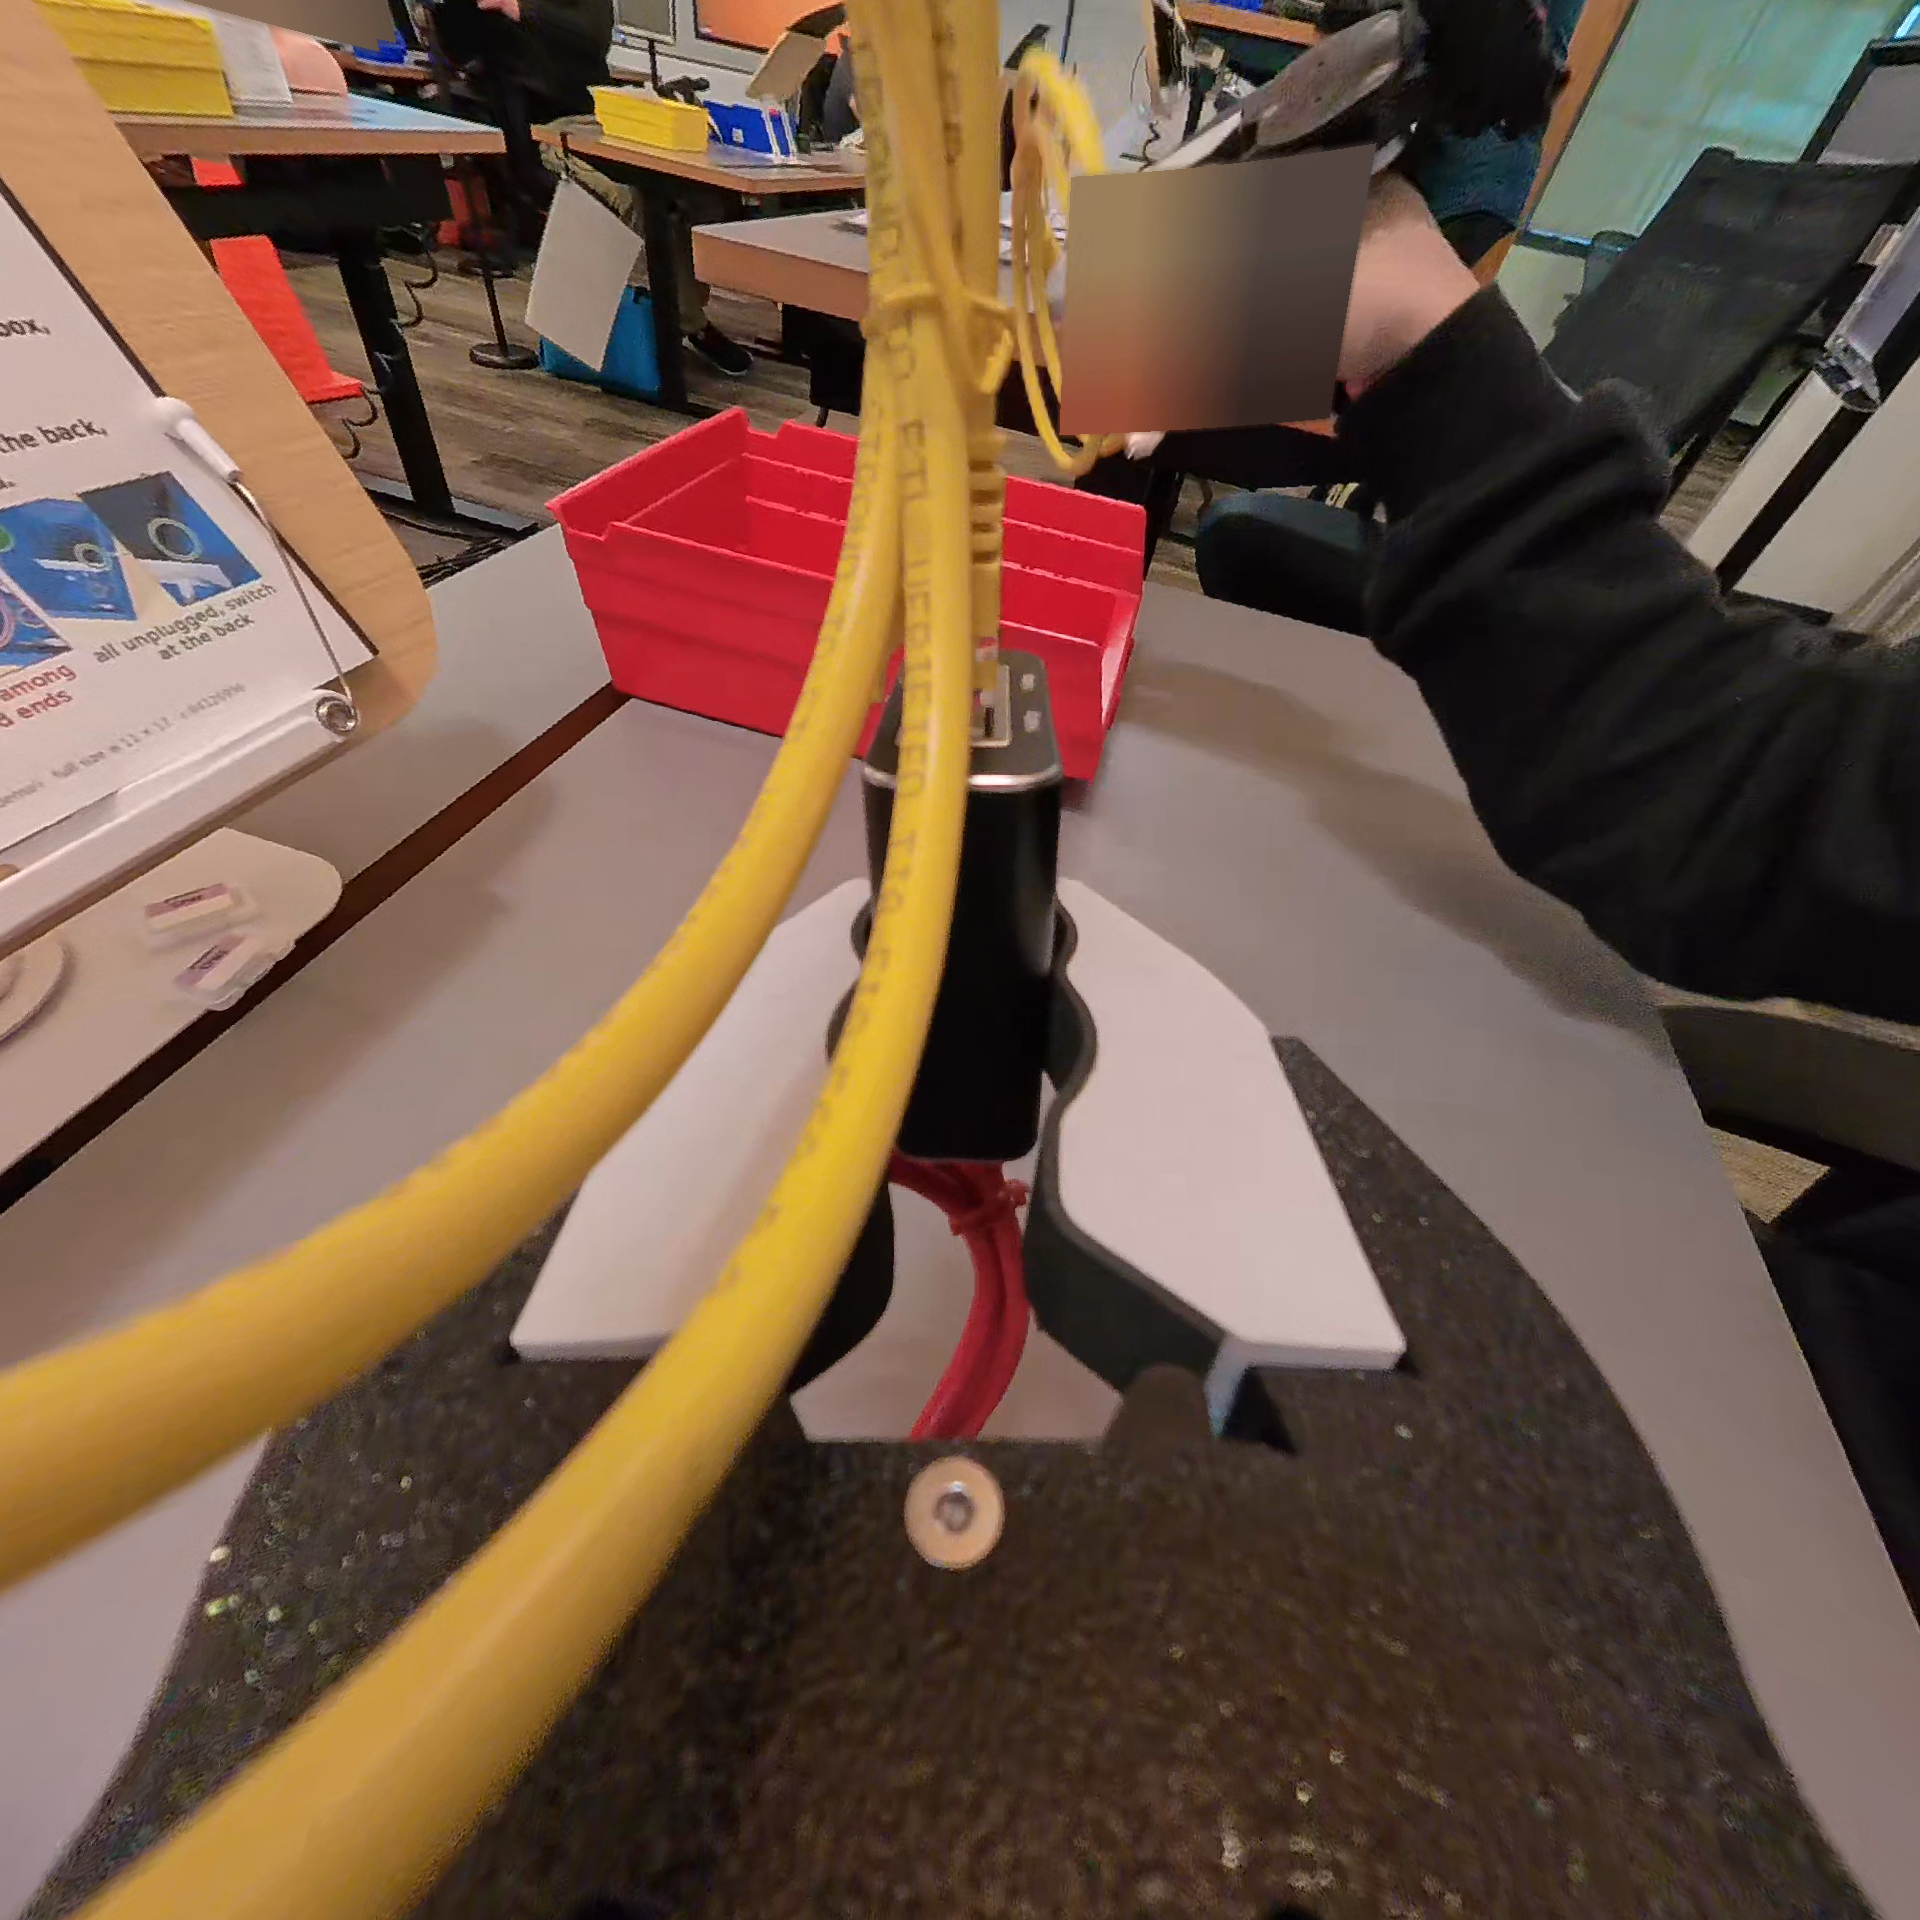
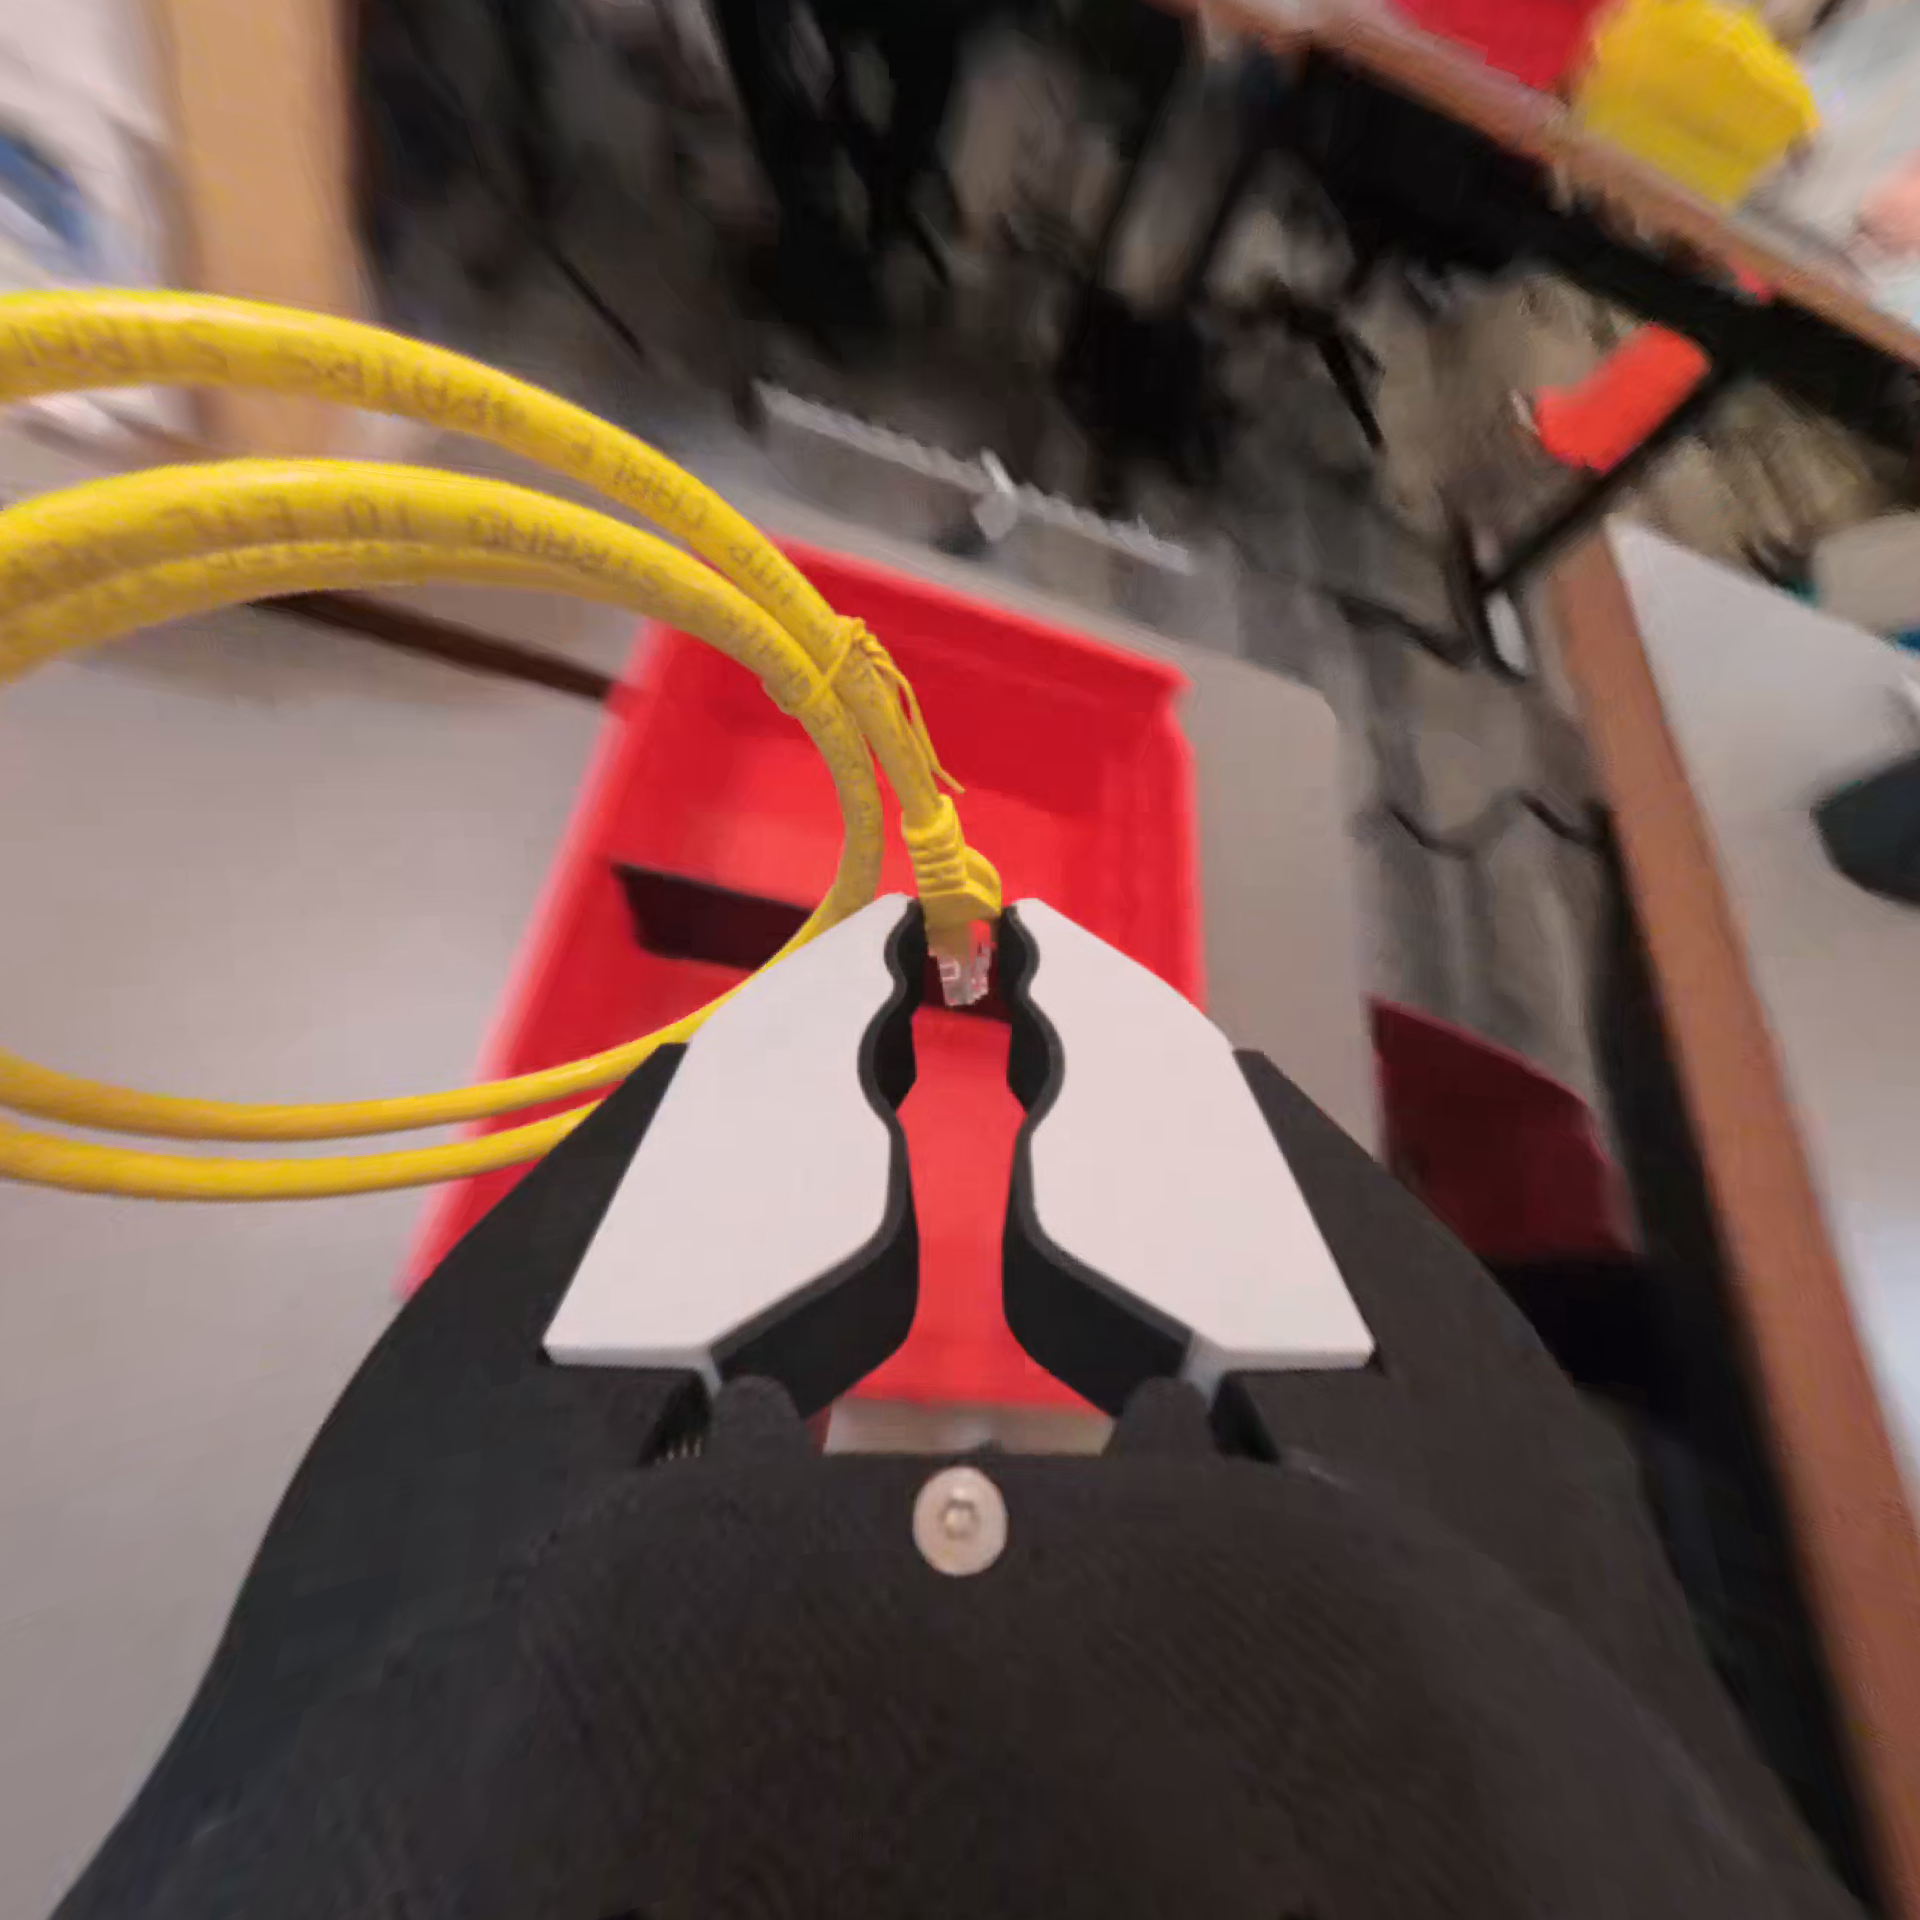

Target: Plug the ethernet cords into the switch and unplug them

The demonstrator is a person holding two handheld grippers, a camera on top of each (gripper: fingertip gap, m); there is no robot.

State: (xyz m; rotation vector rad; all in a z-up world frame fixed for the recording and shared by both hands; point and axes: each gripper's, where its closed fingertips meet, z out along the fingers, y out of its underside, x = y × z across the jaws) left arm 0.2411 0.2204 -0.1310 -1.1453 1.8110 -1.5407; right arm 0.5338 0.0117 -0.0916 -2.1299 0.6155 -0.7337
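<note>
Two hand-held grippers. Left hand-held gripper (image 1: pixel 961 1023) clamps black switch (image 1: pixel 966 935) upright, steadying ports. Right hand-held gripper (image 2: pixel 961 961) pinches yellow cord's plug (image 2: pixel 958 961) at 12 o'clock, red bin (image 2: pixel 1039 748) beyond.

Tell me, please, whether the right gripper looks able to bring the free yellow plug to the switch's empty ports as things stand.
Probably yes. The right gripper pinches the yellow plug, and the left gripper holds the switch with its port face up. The looping yellow cable crowds that face, though.
</note>
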